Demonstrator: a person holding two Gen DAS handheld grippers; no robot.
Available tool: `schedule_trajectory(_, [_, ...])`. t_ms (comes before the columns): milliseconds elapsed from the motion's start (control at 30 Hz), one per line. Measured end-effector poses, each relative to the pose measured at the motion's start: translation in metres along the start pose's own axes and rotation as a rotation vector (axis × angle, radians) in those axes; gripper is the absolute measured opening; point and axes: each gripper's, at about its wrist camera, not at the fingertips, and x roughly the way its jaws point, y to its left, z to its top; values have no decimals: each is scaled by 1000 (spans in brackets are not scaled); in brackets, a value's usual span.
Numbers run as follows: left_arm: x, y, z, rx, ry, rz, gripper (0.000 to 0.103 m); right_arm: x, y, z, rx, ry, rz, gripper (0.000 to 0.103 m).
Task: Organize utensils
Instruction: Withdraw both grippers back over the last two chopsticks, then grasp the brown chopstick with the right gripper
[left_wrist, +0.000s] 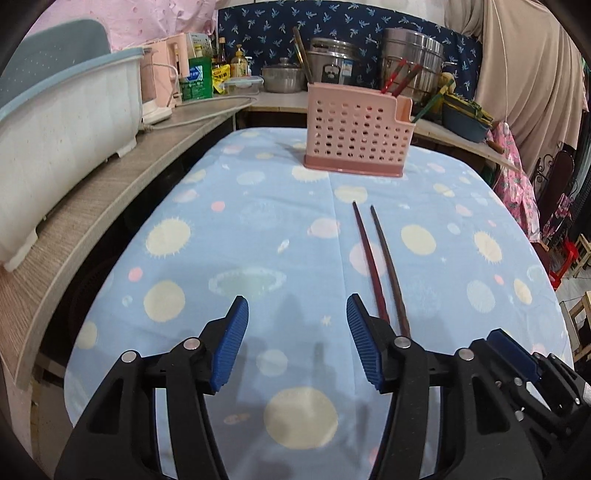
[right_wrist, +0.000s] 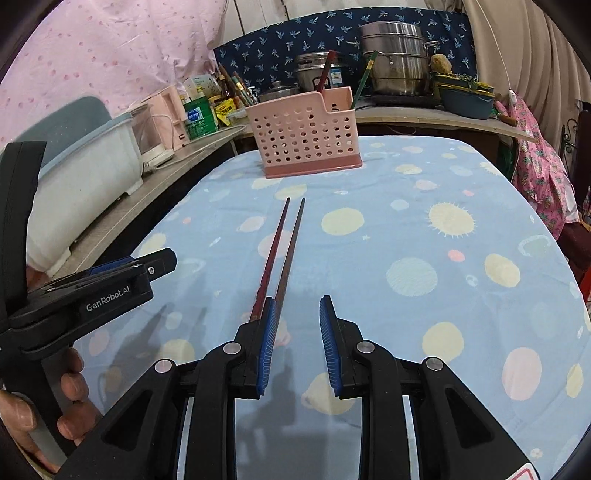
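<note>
Two dark red-brown chopsticks (left_wrist: 380, 266) (right_wrist: 284, 251) lie side by side on the blue spotted tablecloth (left_wrist: 240, 221), pointing toward a pink perforated utensil holder (left_wrist: 356, 133) (right_wrist: 306, 136) at the far end. Several sticks stand in the holder. My left gripper (left_wrist: 297, 306) is open and empty over the cloth, and the chopsticks' near ends lie just right of its right finger. My right gripper (right_wrist: 298, 301) hangs open with a narrower gap and nothing in it. The chopsticks' near ends run behind its left finger. A hand (right_wrist: 55, 406) holds the left gripper's body (right_wrist: 110, 288).
A white tub with a blue rim (left_wrist: 66, 122) sits on the wooden shelf along the left. Steel pots (left_wrist: 410, 55), bottles and boxes (left_wrist: 199, 77) crowd the counter behind the holder. Pink cloth (left_wrist: 517, 184) hangs off the table's right side.
</note>
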Motion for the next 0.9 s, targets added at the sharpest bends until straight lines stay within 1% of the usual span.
schedule_trajectory(100, [3, 0, -10, 8, 13, 17, 53, 5, 4, -7, -6, 21, 11, 25])
schedule_trajectory(200, [6, 3, -17, 0, 28, 21, 58, 10, 8, -11, -6, 39, 22, 25])
schedule_trajectory(433, [11, 12, -26, -24, 54, 25, 59, 26, 19, -18, -25, 76, 31, 25])
schedule_trajectory(533, [12, 14, -27, -25, 61, 27, 61, 32, 22, -18, -25, 89, 24, 25])
schedule_trajectory(833, [14, 16, -30, -27, 70, 27, 61, 47, 24, -17, -22, 117, -1, 24])
schedule_trajectory(900, [14, 16, -30, -28, 71, 26, 61, 49, 23, -18, -23, 125, -13, 21])
